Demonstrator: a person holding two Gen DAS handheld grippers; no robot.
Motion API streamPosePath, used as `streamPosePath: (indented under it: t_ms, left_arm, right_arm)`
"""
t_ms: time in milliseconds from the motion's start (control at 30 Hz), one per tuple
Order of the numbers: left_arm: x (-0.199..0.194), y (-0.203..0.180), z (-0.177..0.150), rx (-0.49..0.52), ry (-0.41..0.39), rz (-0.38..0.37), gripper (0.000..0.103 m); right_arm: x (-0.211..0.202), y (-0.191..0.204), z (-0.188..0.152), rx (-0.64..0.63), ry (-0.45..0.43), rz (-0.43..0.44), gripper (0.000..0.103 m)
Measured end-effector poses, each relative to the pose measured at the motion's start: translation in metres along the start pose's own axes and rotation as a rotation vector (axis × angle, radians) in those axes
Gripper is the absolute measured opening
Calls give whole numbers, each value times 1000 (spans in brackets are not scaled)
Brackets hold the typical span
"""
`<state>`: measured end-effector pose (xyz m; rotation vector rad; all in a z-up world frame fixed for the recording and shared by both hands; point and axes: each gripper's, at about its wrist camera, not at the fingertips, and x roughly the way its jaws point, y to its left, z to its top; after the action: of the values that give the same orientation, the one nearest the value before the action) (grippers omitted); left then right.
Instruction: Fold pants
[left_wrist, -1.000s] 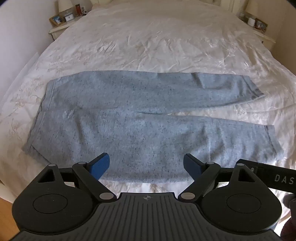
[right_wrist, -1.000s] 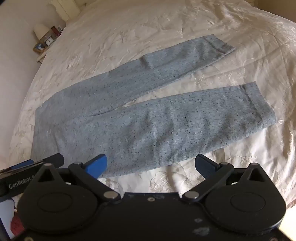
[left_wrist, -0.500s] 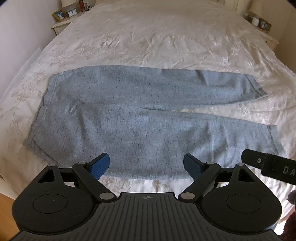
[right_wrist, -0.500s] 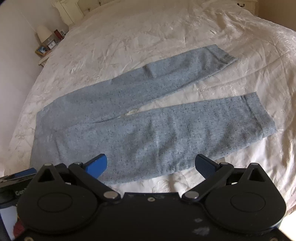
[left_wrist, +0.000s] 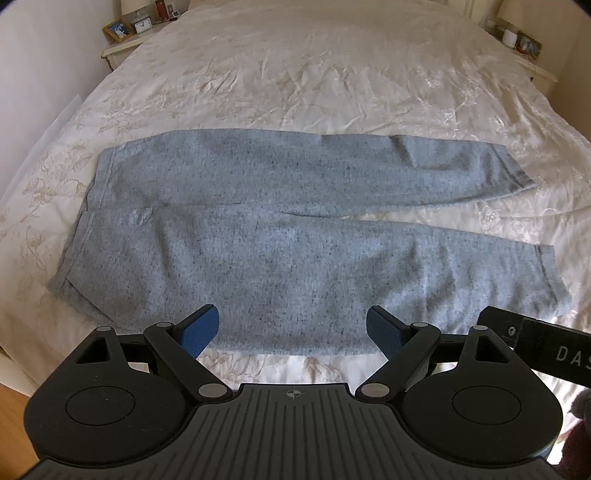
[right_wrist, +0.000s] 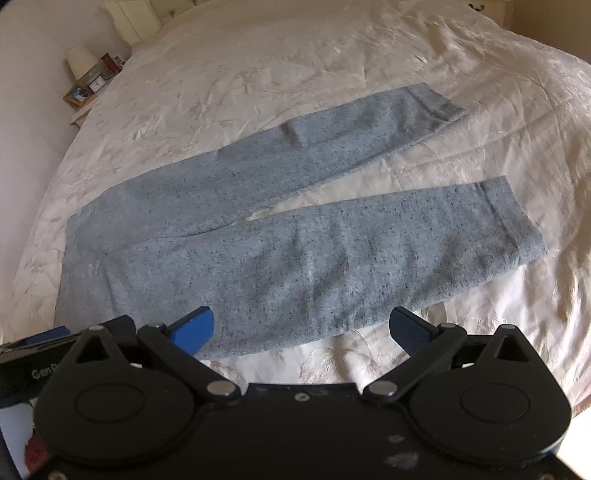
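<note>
Grey speckled pants (left_wrist: 280, 236) lie flat on the bed, waistband at the left, both legs stretched to the right with a narrow gap between them. They also show in the right wrist view (right_wrist: 288, 229). My left gripper (left_wrist: 293, 332) is open and empty, hovering over the near edge of the near leg. My right gripper (right_wrist: 301, 328) is open and empty, above the near leg's lower edge. Part of the right gripper's body (left_wrist: 546, 347) shows at the right in the left wrist view.
The bed has a cream embroidered cover (left_wrist: 314, 74). A nightstand with a clock and photo frame (left_wrist: 129, 33) stands at the far left, another nightstand (left_wrist: 524, 48) at the far right. Wooden floor (left_wrist: 11, 417) shows at the bed's near left corner.
Both grippers have drawn back slightly from the bed, so the pants sit a little farther from the fingers. The pants have not moved. Both jaws stay open.
</note>
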<state>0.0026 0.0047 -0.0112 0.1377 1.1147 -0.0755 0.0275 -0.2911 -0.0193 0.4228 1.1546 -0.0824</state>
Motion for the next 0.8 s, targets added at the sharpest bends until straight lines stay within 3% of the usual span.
streamPosePath:
  t_ms: [800]
  left_arm:
    - [7, 4, -2, -24, 36, -2, 87]
  right_arm:
    - [12, -4, 9, 7, 64, 0, 103]
